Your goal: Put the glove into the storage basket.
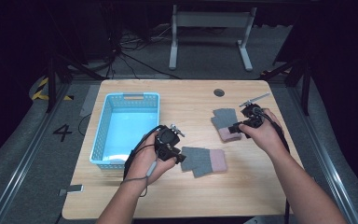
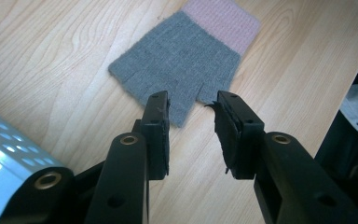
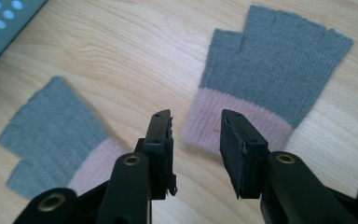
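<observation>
the left tool [image 2: 192, 109] hangs spread over the finger end of the near glove [image 2: 184, 58], which lies flat on the tabletop [image 1: 168, 196] just right of the blue basket [image 1: 103, 135]. the right tool [image 3: 196, 125] is spread too, at the pink cuff of the far glove [image 3: 270, 74].

Lab: black-curtained bay, floor cables [image 1: 135, 51], hazard tape [image 1: 41, 88].

— The high view is looking down and forward over the whole table [image 1: 168, 196].
— Both gripper views are sitting close above it, sharing the near glove [image 2: 186, 60] [image 3: 46, 135].
</observation>
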